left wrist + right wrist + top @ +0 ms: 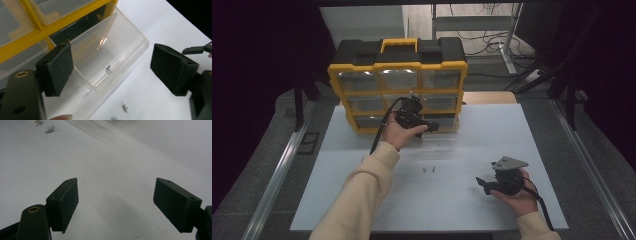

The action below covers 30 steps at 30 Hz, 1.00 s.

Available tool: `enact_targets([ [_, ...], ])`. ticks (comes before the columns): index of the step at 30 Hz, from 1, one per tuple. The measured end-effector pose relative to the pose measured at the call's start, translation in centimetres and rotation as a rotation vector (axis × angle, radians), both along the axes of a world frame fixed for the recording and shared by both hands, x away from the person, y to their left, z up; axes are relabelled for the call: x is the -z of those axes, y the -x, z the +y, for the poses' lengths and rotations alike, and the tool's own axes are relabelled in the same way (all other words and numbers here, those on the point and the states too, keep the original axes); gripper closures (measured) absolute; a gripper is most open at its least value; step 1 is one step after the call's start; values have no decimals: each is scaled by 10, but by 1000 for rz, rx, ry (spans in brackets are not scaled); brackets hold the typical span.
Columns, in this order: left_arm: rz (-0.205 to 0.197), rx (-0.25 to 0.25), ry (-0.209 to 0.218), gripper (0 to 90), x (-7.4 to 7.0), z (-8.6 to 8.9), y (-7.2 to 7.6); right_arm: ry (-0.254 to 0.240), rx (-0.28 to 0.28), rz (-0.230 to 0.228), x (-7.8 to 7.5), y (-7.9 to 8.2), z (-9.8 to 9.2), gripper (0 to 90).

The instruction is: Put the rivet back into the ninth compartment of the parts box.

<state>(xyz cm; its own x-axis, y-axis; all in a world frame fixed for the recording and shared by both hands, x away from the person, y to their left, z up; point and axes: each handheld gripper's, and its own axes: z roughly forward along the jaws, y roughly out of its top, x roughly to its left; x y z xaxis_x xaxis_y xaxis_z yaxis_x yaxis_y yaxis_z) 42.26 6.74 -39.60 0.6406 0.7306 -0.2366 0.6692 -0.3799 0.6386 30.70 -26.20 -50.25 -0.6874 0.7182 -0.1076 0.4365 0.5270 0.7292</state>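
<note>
A white table (472, 135) carries a yellow-and-black organizer case (398, 80) standing upright at its far edge, its front a grid of clear drawers. From the bottom row one clear drawer (110, 57) has been pulled out toward the person and rests on the table; inside it lies a single small metal screw (108, 69), on the drawer's floor near the front wall. Two more screws (428, 169) lie loose on the bare table just in front of the drawer, between the two hands. The left gripper (111, 70) hovers right over the open drawer, held out from a cream sleeve (362, 195), its jaws spread wide and released with nothing pinched between them; the screw in the drawer sits below the gap. The right gripper (116, 203) rests low near the table's near right corner, well apart from the drawer, pointing left toward the loose screws, its jaws likewise spread apart and empty.
</note>
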Motion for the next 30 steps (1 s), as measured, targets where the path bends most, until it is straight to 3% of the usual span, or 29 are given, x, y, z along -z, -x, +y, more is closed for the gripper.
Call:
enact_targets([
  [16, -7, 29, -17, 124, 2, 11, 28, -3, 5, -2, -1, 1, 0, 211],
  [30, 28, 38, -28, 132, 22, 25, 56, 2, 4, -4, -1, 2, 1, 210],
])
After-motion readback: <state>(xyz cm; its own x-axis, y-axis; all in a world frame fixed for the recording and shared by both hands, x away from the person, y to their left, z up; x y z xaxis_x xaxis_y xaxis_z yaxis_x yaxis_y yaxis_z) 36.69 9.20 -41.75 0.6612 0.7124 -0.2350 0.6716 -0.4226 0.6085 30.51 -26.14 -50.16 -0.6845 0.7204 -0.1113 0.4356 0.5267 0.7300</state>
